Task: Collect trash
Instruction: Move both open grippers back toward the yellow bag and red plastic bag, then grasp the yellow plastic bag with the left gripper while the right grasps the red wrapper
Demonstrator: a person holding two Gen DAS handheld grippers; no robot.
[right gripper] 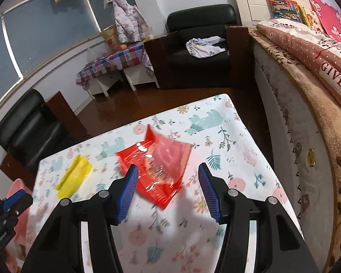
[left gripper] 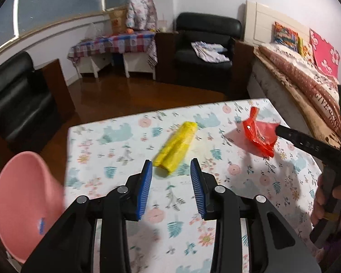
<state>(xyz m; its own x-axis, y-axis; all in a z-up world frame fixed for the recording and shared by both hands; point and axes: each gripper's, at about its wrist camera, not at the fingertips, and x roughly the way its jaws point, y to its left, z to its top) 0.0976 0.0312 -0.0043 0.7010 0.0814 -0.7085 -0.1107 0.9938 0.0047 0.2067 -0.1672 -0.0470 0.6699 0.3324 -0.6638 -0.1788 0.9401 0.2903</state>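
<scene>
A yellow crumpled wrapper (left gripper: 177,148) lies on the patterned table (left gripper: 216,204); it also shows in the right wrist view (right gripper: 73,176). My left gripper (left gripper: 171,168) is open, just short of the wrapper. A red plastic wrapper (right gripper: 156,162) lies on the table between and ahead of my right gripper's open fingers; my right gripper (right gripper: 168,173) is open and empty. In the left wrist view the red wrapper (left gripper: 260,134) sits at the right gripper's tip. A pink bin (left gripper: 22,204) stands off the table's left edge.
A bed (right gripper: 307,113) runs along the table's right side. Black armchairs stand at the far side (left gripper: 204,47) and at the left (left gripper: 16,104). A small table with a checked cloth (left gripper: 113,45) stands by the window. Brown floor lies beyond the table.
</scene>
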